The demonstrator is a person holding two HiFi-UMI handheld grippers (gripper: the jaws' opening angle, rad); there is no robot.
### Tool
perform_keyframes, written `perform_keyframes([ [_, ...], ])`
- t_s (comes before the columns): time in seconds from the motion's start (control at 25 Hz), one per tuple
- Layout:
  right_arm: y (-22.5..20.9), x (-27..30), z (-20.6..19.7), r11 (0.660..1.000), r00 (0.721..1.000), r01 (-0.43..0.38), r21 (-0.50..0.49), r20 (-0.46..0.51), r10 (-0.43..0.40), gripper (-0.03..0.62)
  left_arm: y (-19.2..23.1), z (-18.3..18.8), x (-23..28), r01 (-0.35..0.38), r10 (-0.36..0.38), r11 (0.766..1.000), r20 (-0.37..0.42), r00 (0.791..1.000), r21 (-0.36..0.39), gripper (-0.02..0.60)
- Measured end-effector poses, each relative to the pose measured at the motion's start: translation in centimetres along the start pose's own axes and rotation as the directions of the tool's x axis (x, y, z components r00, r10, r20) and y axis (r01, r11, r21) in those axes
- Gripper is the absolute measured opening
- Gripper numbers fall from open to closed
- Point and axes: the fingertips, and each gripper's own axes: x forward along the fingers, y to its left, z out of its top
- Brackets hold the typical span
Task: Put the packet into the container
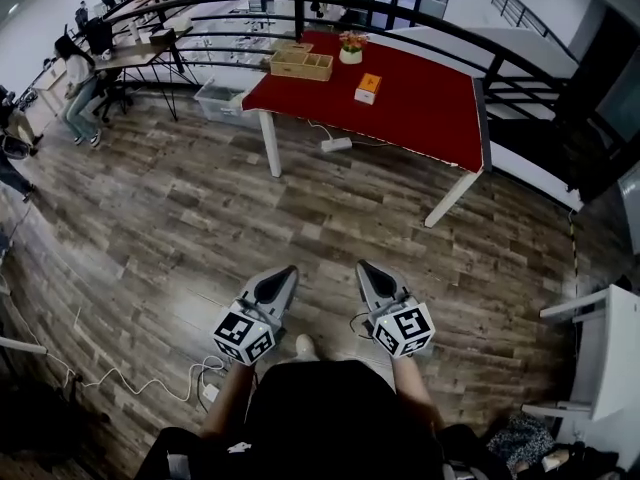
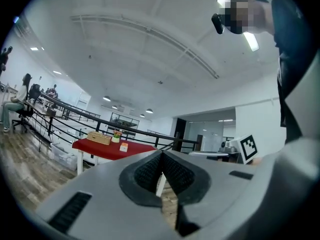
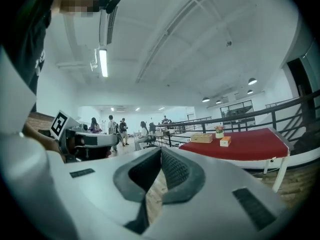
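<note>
the left gripper (image 1: 288, 273) and right gripper (image 1: 365, 268) are held closed, empty. the packet (image 1: 369, 88) is seen far off, right of the container (image 1: 302, 63).

Head view stares steeply down at the floor (image 1: 200, 228), both gripper views look out level, all three catching the far red table (image 1: 400, 98).

Packet (image 1: 368, 88) print is too small for us to read, and we can't see into the container (image 1: 302, 64) from here. White furniture (image 1: 608, 348) at right is cut off by the edge; we can't tell what.
</note>
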Motion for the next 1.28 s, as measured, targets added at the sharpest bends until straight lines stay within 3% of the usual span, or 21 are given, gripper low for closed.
perform_keyframes([
  [0.28,-0.5,4.4,0.1,1.0,1.0,0.01,-0.01,-0.026,-0.011,0.021,4.4,0.3,2.1,0.023,-0.023,0.999,0.001,1.0,-0.041,0.009],
  [0.56,-4.0,8.5,-0.4,0.999,0.999,0.038,0.006,-0.033,-0.038,0.021,7.8,-0.8,6.2,0.045,-0.048,0.997,-0.039,0.998,-0.064,0.009],
  [0.88,-10.8,15.2,-0.3,0.999,0.999,0.039,0.026,-0.02,-0.039,0.021,13.0,-0.4,13.8,0.048,-0.051,0.998,-0.064,0.997,-0.049,0.009],
  [1.28,-23.5,23.9,2.9,0.999,1.0,0.029,0.023,0.004,-0.029,0.021,17.9,2.8,28.4,0.072,-0.073,0.997,-0.062,0.995,-0.026,0.009],
])
